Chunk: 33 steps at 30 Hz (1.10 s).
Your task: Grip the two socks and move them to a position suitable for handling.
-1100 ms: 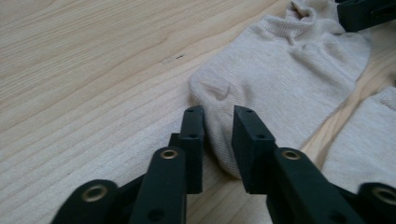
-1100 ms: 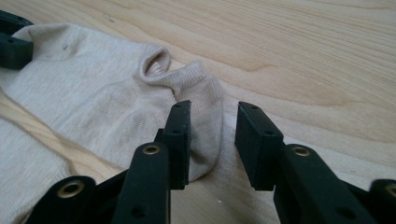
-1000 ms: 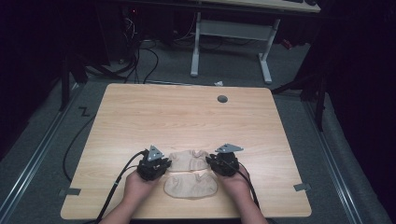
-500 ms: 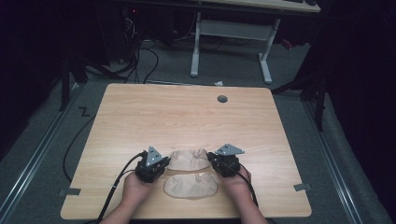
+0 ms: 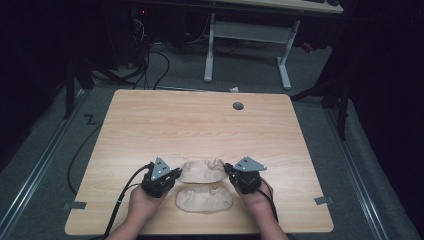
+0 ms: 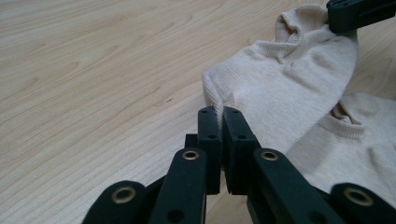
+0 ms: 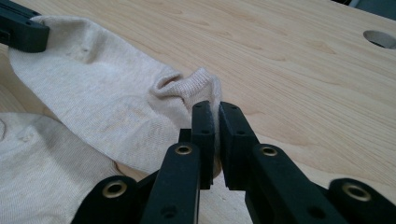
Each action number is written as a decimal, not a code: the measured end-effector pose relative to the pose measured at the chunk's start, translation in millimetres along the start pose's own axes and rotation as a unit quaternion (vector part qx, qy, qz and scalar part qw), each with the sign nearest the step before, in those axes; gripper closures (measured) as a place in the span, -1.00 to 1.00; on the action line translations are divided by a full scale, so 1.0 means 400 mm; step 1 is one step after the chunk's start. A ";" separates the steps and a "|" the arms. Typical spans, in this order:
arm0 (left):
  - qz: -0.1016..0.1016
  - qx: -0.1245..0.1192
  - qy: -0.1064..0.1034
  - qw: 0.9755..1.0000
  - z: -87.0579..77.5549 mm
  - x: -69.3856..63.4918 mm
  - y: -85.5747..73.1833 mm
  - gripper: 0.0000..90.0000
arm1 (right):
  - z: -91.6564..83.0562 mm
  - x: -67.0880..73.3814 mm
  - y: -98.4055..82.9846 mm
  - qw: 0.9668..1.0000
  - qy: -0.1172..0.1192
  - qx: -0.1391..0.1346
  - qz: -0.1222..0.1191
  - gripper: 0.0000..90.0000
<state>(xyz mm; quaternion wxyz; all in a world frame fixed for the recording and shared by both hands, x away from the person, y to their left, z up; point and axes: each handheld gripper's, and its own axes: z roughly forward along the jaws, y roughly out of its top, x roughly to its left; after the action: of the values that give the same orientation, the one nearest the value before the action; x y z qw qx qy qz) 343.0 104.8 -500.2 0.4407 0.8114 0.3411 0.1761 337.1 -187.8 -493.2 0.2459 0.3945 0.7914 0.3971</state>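
Two beige socks lie near the table's front edge. My left gripper [image 5: 177,172] [image 6: 219,112] is shut on the toe end of the far sock [image 5: 202,171] [image 6: 280,88]. Within the last second my right gripper [image 5: 227,167] [image 7: 217,109] has closed its jaws on that sock's ribbed cuff [image 7: 201,81]. The far sock [image 7: 102,98] hangs between them, its ends raised a little off the wood. Just in front of it the near sock [image 5: 204,198] [image 6: 369,140] [image 7: 37,158] lies flat. Each gripper view also catches the other gripper [image 6: 359,11] [image 7: 21,32] at the sock's opposite end.
The wooden table [image 5: 200,125] has a round cable hole [image 5: 238,106] near its far edge. Beyond it stands a white desk frame [image 5: 210,45], and cables [image 5: 150,60] lie on the grey floor. Grey tape tabs mark the table's front corners.
Both hands have risen slightly, and the far sock's two ends have lifted with the grippers. The right jaws closed tighter on the cuff. The near sock has not moved.
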 end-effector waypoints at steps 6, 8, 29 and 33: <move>0.002 0.001 -0.002 1.000 -0.002 -0.003 0.000 0.93 | -0.002 0.001 0.000 1.000 -0.003 0.001 -0.003 0.89; 0.002 0.001 -0.002 1.000 -0.003 -0.003 0.000 0.93 | -0.004 0.001 -0.001 1.000 -0.001 0.001 -0.003 0.89; 0.016 0.012 -0.024 1.000 -0.033 -0.038 -0.006 0.93 | -0.063 0.022 -0.021 1.000 0.001 -0.006 -0.020 0.89; 0.020 0.020 -0.026 0.999 -0.044 -0.052 -0.012 0.93 | -0.080 0.033 -0.031 1.000 0.007 -0.004 -0.026 0.89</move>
<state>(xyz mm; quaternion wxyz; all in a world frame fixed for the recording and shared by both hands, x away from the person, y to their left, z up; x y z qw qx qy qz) 316.3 102.2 -494.2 0.4294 0.8312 0.3166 0.1566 301.7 -195.4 -486.4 0.2522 0.3702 0.8016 0.3961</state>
